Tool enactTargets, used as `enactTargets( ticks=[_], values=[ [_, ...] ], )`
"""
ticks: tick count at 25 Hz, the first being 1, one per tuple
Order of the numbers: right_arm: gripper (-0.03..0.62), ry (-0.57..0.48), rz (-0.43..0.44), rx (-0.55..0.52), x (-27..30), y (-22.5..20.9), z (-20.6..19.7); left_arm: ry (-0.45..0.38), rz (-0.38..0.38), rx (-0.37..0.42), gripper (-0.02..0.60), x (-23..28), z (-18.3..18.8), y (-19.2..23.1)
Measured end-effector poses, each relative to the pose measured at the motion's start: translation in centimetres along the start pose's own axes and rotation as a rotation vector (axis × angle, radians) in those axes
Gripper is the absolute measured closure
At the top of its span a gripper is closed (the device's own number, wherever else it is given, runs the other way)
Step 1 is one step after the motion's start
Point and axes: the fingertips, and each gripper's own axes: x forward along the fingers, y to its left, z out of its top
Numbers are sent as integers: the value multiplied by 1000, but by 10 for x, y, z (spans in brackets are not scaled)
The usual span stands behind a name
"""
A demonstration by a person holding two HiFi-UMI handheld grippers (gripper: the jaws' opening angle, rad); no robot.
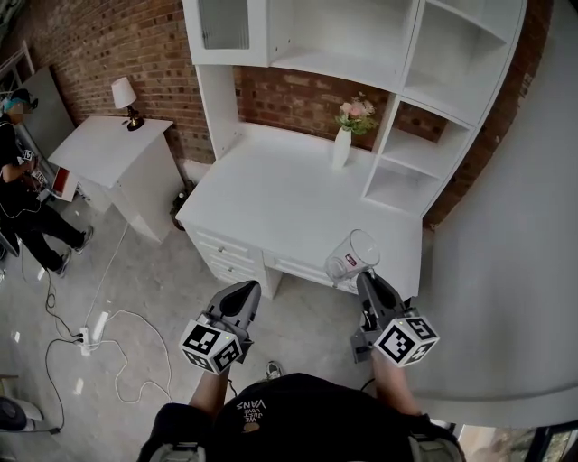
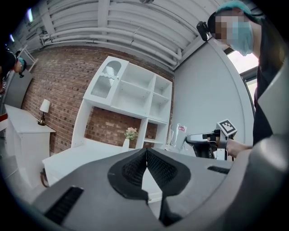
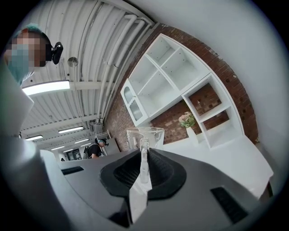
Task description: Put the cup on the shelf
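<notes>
1 glass cup (image 1: 352,253): the right claw (image 1: 366,280) pinches its handle, jaws narrow; the left claw (image 1: 246,289) sits closed, empty.

Each unit has a dark grey moulded housing tapering to two jaws. The left gripper (image 1: 244,289) carries a white marker cube (image 1: 215,346) with black square codes at 7 o'clock in the head view. The right gripper (image 1: 366,280) carries a matching cube at 5 o'clock. The pads (image 2: 135,169) are black and finely ribbed. A slotted recess (image 2: 63,205) sits at 8 o'clock on the housing. The operator wears a black shirt (image 1: 307,424) with white lettering, a teal cap (image 2: 235,5) and a black head camera (image 2: 203,29).
</notes>
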Motion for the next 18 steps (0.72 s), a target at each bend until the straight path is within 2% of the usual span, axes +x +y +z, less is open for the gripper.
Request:
enactTargets(
  ticks=[4, 12, 18],
  values=[
    [565, -14, -30, 0, 25, 6, -1, 7, -21, -1, 574, 7, 7, 31],
    [565, -29, -75, -4, 57, -1, 4, 19, -62, -23, 574, 29, 5, 64],
    [565, -24, -65, -27, 89, -21, 21, 23, -41, -33, 574, 53, 4, 81]
  ],
)
